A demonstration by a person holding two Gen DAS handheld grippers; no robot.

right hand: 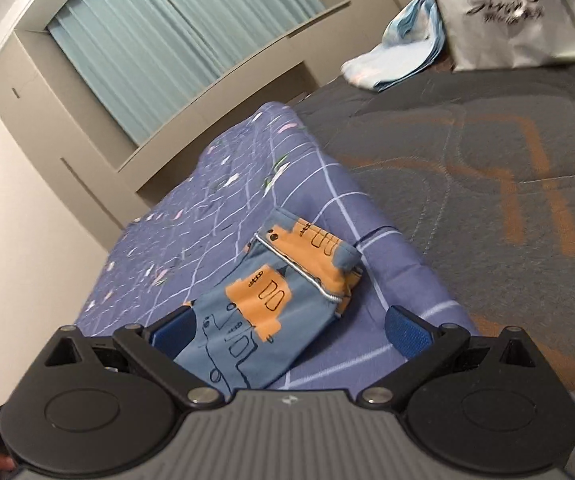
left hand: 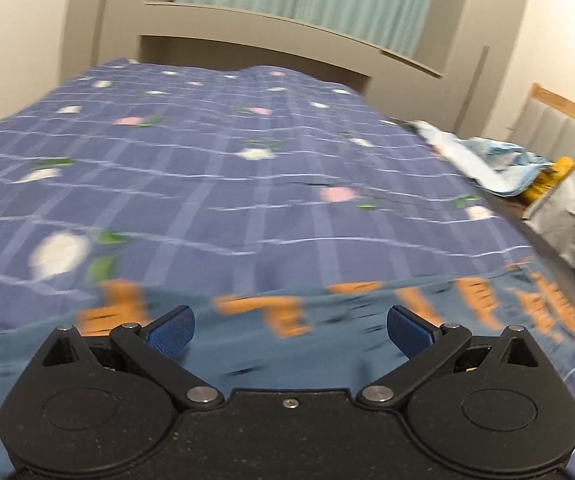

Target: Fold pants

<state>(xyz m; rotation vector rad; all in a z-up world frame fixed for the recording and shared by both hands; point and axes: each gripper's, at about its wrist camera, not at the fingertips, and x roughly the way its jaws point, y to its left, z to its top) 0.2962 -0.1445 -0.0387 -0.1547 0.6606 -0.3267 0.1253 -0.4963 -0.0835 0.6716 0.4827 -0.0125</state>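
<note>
Pants (right hand: 271, 308): small, blue with orange patches, lying in a folded bundle on the checked blue sheet (right hand: 215, 216), close to where the sheet ends and the bare grey mattress (right hand: 487, 168) begins. Waistband with its white elastic edge turned toward the mattress. Right gripper (right hand: 289, 334): jaws wide, holding nothing, low over the near end of the bundle. Left gripper (left hand: 289, 330): jaws wide, empty, just above blue-and-orange cloth; that view is blurred. Silver bag (right hand: 503, 12) and pale blue cloth (right hand: 399, 52) lie well apart, at the far side. Risk: a finger catching only the top layer could drag the fold open, or push the bundle sideways off the sheet.
</note>
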